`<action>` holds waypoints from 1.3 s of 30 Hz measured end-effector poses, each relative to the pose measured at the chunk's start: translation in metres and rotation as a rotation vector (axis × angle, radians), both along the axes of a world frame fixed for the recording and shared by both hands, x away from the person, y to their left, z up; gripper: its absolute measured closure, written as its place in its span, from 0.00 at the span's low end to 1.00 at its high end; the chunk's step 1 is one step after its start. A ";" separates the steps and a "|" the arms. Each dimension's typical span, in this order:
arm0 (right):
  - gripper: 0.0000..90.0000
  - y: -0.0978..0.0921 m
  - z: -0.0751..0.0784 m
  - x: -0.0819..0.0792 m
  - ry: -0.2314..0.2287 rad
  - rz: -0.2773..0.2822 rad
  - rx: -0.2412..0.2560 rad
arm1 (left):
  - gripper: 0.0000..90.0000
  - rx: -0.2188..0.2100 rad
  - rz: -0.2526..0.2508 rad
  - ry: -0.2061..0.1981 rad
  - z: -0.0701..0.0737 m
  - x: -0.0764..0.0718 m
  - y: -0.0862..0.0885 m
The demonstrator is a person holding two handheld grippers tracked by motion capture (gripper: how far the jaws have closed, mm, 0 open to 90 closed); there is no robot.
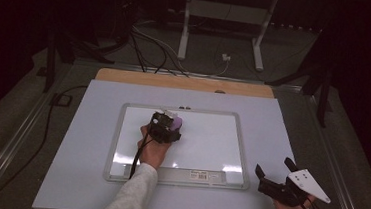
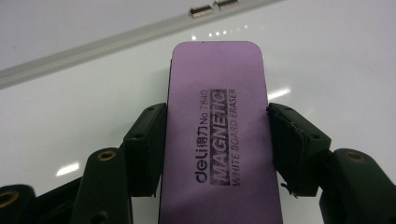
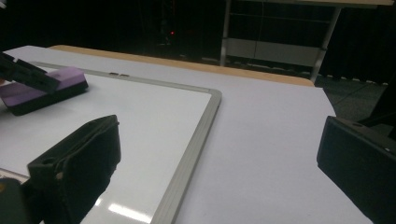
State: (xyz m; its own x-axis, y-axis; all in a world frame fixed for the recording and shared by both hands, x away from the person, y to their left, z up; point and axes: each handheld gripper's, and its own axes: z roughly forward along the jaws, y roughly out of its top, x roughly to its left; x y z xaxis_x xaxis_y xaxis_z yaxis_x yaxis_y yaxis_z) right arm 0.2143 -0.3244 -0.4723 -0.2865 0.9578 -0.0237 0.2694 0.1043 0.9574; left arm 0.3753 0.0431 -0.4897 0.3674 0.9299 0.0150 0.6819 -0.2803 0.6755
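Lying flat near the middle of the bench, whiteboard. Resting on the whiteboard, left of its centre and nearer its far edge, eraser, sitting between the jaws of the left claw, both jaws touching its long sides. Hovering off the whiteboard, just beyond its near right corner, right claw, jaws spread wide over the bench.
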 end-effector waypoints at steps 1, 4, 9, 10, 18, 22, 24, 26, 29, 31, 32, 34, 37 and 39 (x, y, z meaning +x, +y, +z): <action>0.00 0.000 0.000 0.000 0.000 0.001 0.001 | 0.46 -0.004 -0.001 -0.004 0.001 0.000 0.002; 0.00 0.001 0.000 0.000 -0.002 0.006 -0.003 | 0.46 -0.016 0.008 -0.015 0.005 -0.001 0.007; 0.00 0.000 0.000 0.000 -0.002 0.001 0.001 | 0.46 -0.032 0.023 -0.027 0.009 -0.003 0.017; 0.00 0.000 0.000 0.000 -0.002 0.001 0.001 | 0.46 -0.031 0.027 -0.026 0.010 -0.003 0.020; 0.00 0.001 0.000 0.000 -0.003 0.005 -0.004 | 0.46 -0.025 0.073 -0.027 0.010 -0.003 0.041; 0.00 0.001 0.000 0.000 -0.001 0.005 -0.001 | 0.46 -0.027 0.105 -0.022 0.008 -0.002 0.054; 0.00 0.001 0.000 0.000 -0.002 0.005 -0.002 | 0.46 -0.025 0.118 -0.021 0.007 -0.002 0.059; 0.00 0.001 0.000 0.000 -0.002 0.006 -0.001 | 0.46 -0.017 0.131 -0.021 0.005 -0.002 0.064; 0.00 0.000 0.000 0.000 0.000 0.004 0.001 | 0.46 0.000 0.143 -0.022 0.003 -0.001 0.068; 0.00 0.000 0.000 0.000 -0.001 0.004 0.002 | 0.46 0.002 0.153 -0.016 0.001 0.000 0.071; 0.00 0.000 0.000 0.000 -0.002 0.003 0.004 | 0.46 0.005 0.157 -0.013 0.000 0.000 0.073; 0.00 0.000 0.000 0.000 -0.002 0.003 0.003 | 0.46 0.012 0.166 -0.008 -0.002 0.000 0.075; 0.00 0.000 0.000 0.000 0.001 0.006 0.002 | 0.46 0.025 0.176 -0.009 -0.005 -0.001 0.077; 0.00 0.000 -0.001 0.000 0.003 0.008 0.001 | 0.46 0.032 0.183 -0.002 -0.009 -0.001 0.079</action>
